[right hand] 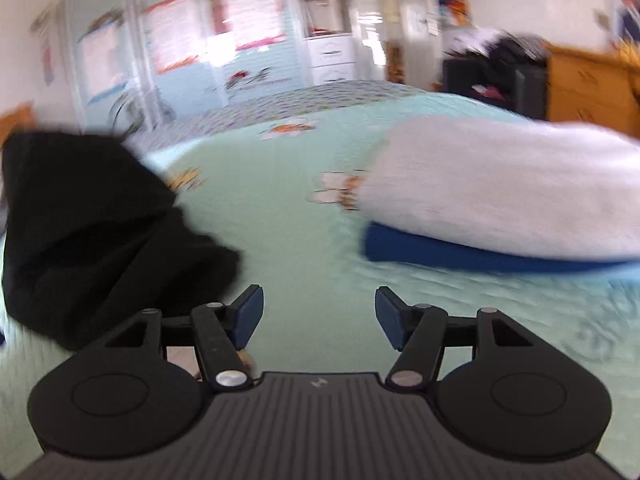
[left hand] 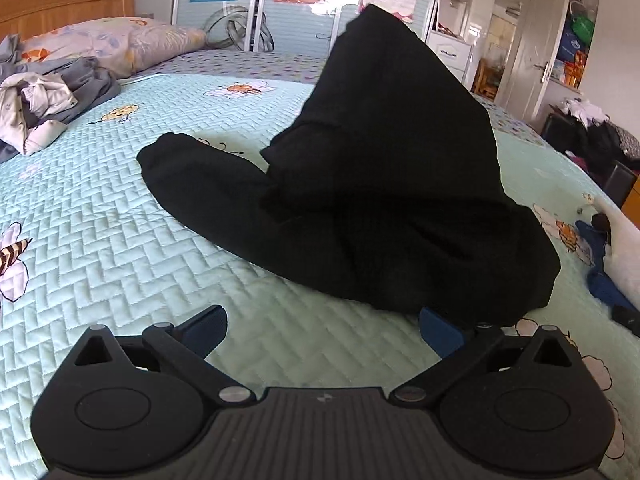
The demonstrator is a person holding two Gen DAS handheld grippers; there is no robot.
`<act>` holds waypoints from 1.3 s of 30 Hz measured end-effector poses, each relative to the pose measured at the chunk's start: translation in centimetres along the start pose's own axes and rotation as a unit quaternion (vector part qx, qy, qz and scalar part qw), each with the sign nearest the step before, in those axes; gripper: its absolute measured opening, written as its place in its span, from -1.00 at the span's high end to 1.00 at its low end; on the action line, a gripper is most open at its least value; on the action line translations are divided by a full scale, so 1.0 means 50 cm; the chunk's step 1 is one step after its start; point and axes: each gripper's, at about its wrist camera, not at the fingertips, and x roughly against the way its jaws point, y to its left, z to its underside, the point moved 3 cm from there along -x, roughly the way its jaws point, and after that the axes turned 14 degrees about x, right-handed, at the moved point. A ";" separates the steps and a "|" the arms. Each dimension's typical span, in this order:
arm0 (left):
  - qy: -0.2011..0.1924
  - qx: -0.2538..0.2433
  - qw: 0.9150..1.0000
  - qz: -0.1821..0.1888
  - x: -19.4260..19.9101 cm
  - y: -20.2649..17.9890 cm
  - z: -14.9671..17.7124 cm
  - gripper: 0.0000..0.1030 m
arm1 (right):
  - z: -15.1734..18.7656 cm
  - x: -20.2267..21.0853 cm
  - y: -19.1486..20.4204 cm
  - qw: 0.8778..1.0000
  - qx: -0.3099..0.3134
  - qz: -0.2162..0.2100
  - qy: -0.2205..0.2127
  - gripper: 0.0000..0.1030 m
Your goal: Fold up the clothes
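The crumpled black knit garment lies heaped on the mint quilted bedspread, at one o'clock from the left gripper; both it and the right gripper stand apart, empty; judged between grasps; next, find an edge to pinch.

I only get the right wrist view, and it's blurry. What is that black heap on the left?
Observer: A black garment; one part lies flat on the bed, the rest rises in a peak.
Operator: Is the other hand-held gripper holding it?
Observer: No, the left hand-held gripper is open and empty, near its edge.
Operator: More laundry?
Observer: Yes, a grey-and-white pile by the pillow.
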 end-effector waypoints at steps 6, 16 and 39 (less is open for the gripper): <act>-0.005 0.000 1.000 -0.010 -0.016 -0.004 0.012 -0.98 | -0.002 0.030 0.033 0.994 0.044 -0.094 -0.021 -0.24; -0.005 0.011 0.999 -0.035 -0.041 0.046 -0.008 -0.99 | -0.034 -0.025 0.047 0.947 0.269 -0.070 -0.161 -0.44; -0.055 0.011 0.997 -0.060 -0.120 0.061 -0.087 -0.99 | -0.328 -0.631 -0.262 0.907 0.340 0.240 -0.059 -0.18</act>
